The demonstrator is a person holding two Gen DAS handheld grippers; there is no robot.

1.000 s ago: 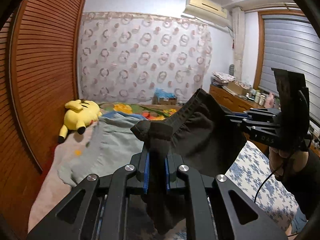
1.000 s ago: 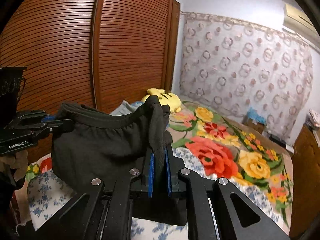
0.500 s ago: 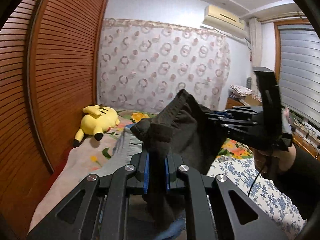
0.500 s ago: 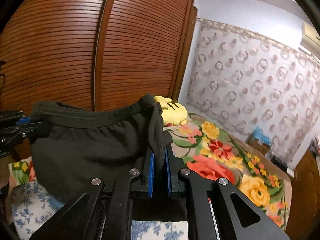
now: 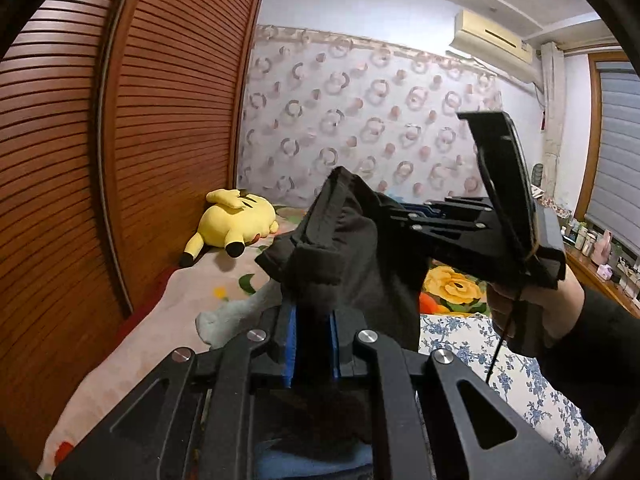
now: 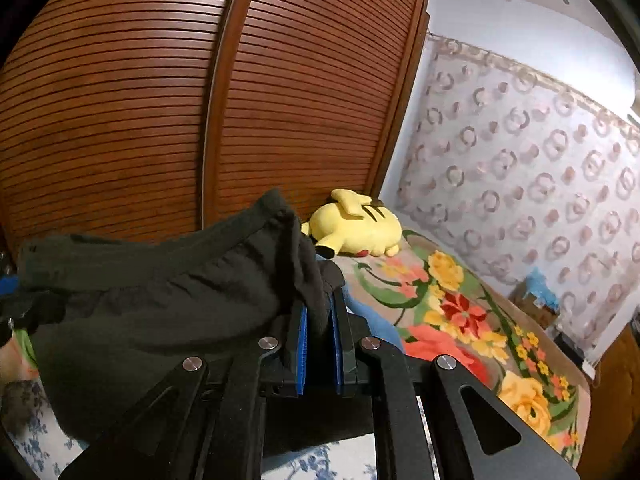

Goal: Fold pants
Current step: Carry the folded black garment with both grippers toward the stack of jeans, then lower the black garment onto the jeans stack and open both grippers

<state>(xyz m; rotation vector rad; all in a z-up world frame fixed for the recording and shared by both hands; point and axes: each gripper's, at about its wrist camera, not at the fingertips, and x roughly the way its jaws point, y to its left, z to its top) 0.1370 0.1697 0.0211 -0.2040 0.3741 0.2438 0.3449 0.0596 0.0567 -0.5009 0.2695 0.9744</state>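
Right now both grippers are clamped on soft black gathered-waist pants [image 5: 360, 248]: left gripper [image 5: 313, 344], right gripper [image 6: 319, 350], waistband stretched between them above the floral quilted bed [image 6: 460, 312]. Beyond the pants, a plush yellow toy [image 6: 356, 232].

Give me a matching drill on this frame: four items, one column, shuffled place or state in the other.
Items:
1. black pants
2. yellow plush toy
3. air conditioner
4. left tongs

States:
A. mounted high on the wall
B. shut on dark fabric
C. lying on the bed by the wooden doors
D. held up between both tongs

Pairs: 1-D, 2-C, 3-A, 4-B
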